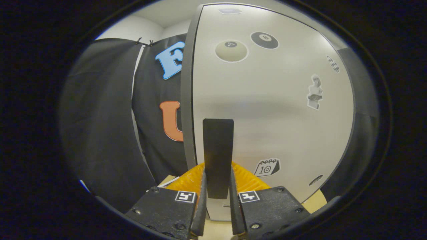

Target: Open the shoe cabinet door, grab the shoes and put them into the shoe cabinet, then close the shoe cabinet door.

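Observation:
A white shoe cabinet door (273,110) stands close in front of me, with several stickers on its face. A black upright door handle (218,146) is mounted near the door's left edge. My gripper (218,181) is shut on this handle, one finger pressing on each side of its lower part. The door's grey side edge (187,100) shows just left of the handle, so the door faces me at a slight angle. I cannot tell how far it stands open.
A black cloth wall (110,126) hangs to the left of the door, and dark cloth also lies beyond its right edge (362,133). A tan floor surface (315,201) shows below the door.

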